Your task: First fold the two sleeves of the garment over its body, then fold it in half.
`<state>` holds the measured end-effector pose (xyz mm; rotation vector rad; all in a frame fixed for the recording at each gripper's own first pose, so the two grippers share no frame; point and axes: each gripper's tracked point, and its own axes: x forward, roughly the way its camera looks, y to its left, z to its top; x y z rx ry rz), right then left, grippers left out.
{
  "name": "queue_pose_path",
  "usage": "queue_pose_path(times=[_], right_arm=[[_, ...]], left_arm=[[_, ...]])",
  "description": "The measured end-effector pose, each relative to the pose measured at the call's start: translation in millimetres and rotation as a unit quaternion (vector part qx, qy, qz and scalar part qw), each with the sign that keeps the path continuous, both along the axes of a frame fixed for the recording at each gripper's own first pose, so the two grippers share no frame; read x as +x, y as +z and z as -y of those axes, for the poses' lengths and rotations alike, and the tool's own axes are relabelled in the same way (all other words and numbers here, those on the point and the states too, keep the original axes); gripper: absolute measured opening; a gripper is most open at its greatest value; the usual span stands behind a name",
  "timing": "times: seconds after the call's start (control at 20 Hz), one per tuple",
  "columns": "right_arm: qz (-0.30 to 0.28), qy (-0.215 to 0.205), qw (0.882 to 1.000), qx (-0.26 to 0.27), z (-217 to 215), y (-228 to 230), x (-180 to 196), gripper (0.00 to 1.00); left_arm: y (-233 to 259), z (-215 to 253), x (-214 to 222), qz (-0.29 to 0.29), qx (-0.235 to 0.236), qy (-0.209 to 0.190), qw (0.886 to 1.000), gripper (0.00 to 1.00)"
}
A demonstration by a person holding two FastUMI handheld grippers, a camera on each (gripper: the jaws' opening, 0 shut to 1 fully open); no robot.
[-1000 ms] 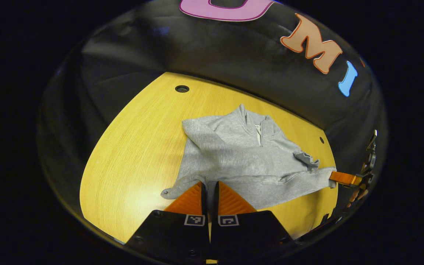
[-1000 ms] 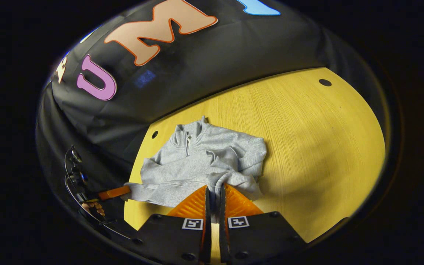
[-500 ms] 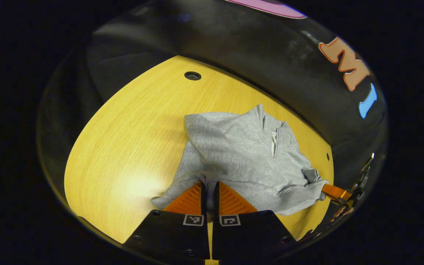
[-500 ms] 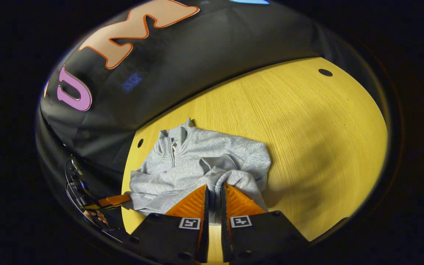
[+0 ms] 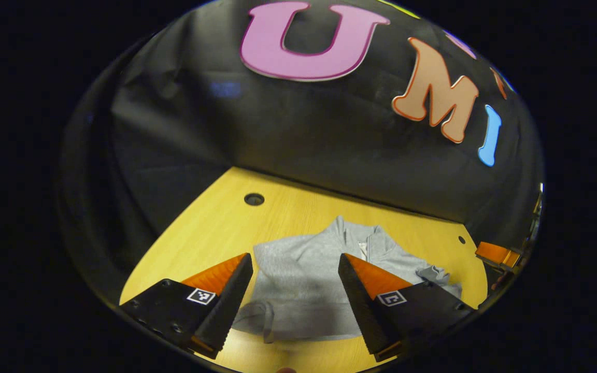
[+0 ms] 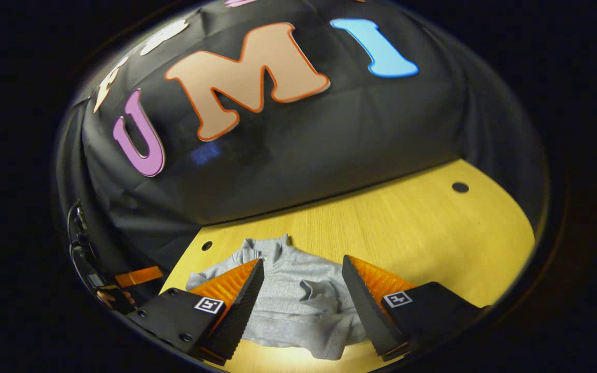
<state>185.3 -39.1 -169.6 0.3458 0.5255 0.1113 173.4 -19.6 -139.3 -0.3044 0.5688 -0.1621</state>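
A grey zip-neck sweatshirt (image 5: pixel 306 282) lies folded on the yellow wooden table (image 5: pixel 210 233), collar toward the far wall and sleeves tucked over the body. My left gripper (image 5: pixel 294 298) hangs open above it with nothing between its orange fingers (image 5: pixel 215 277). In the right gripper view the same sweatshirt (image 6: pixel 298 305) lies below my right gripper (image 6: pixel 301 303), which is open and holds nothing. A loose cuff sticks up at its middle. The other gripper's orange finger (image 5: pixel 493 253) shows at the right edge of the left gripper view, and again (image 6: pixel 138 276) at the left of the right gripper view.
The table (image 6: pixel 433 228) has small round holes (image 5: pixel 254 199) near its far corners (image 6: pixel 459 187). Black cloth walls close the back and sides. Bare wood stretches to the right of the sweatshirt in the right gripper view.
Both grippers were shut on the sweatshirt's hem; now both have let go, opened wide and lifted, tilting up toward the wall. The sweatshirt rests folded in half.
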Motion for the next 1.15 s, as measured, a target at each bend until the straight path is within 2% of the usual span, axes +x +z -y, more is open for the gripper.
queue_pose_path(times=[0.15, 0.3, 0.5, 0.7, 0.75, 0.9, 1.0, 1.05, 1.1, 1.15], right_arm=[[0.071, -0.004, 0.996, -0.054, 8.2, 42.4, -17.2, 0.95], [0.13, -0.008, 0.986, -0.104, 13.1, 79.8, -42.1, 0.95], [0.186, -0.015, 0.971, -0.152, 10.4, 114.2, -78.8, 0.96], [0.195, -0.022, 0.969, -0.153, -0.4, 122.6, -98.7, 0.95], [0.194, -0.019, 0.97, -0.147, -5.5, 121.2, -98.2, 0.92], [0.187, -0.013, 0.973, -0.135, -14.9, 122.3, -97.9, 0.95], [0.201, -0.015, 0.97, -0.134, -15.9, 130.9, -98.5, 0.92], [0.208, -0.017, 0.968, -0.136, -16.4, 134.8, -99.5, 0.95], [0.211, -0.019, 0.967, -0.139, -16.5, 136.4, -100.8, 0.92], [0.212, -0.021, 0.967, -0.139, -17.5, 136.8, -100.6, 0.95]], left_arm=[[34.9, -2.4, -9.9, 0.063, 0.051, 0.003, 0.997, 0.96], [65.0, 1.7, -30.3, 0.113, 0.082, 0.001, 0.99, 0.96], [88.1, -8.3, -62.1, 0.151, 0.117, 0.016, 0.981, 0.95], [104.8, -6.0, -78.2, 0.173, 0.13, 0.014, 0.976, 0.94], [107.8, -4.1, -78.1, 0.176, 0.13, 0.01, 0.976, 0.95], [117.7, -1.6, -80.3, 0.187, 0.129, 0.008, 0.974, 0.94], [121.8, -3.7, -82.3, 0.196, 0.132, 0.01, 0.972, 0.95], [123.8, -5.3, -82.6, 0.201, 0.134, 0.012, 0.97, 0.94], [128.6, -7.7, -84.3, 0.205, 0.137, 0.013, 0.969, 0.95], [133.1, -11.0, -84.4, 0.21, 0.14, 0.016, 0.967, 0.95]])
